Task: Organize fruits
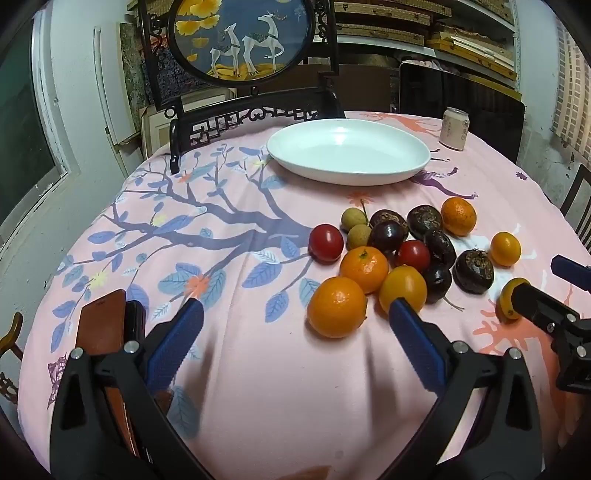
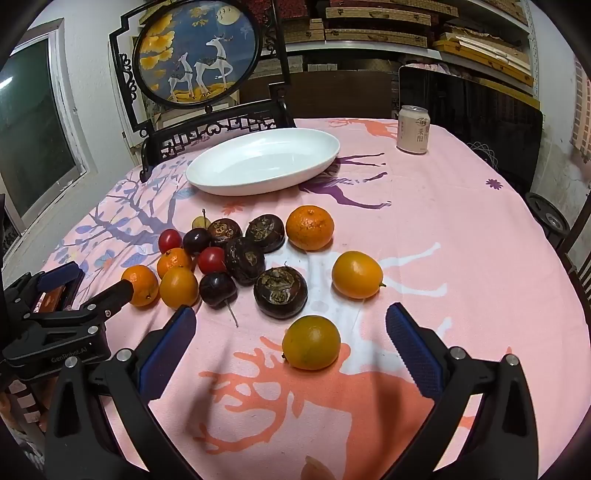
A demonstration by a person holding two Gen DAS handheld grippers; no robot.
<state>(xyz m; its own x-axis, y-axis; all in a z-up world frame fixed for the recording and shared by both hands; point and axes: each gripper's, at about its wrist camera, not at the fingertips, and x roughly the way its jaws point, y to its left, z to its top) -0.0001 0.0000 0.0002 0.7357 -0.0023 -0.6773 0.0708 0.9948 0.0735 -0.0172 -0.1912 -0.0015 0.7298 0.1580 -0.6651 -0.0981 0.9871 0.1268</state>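
Plate: empty. Fruits: all on the table, near the plate. My left tongs and right tongs: spread, holding nothing.

A pale drink can stands upright at the far right of the worktop, on a pink printed cloth; a round deer picture in a dark carved frame stands far left, shelves behind
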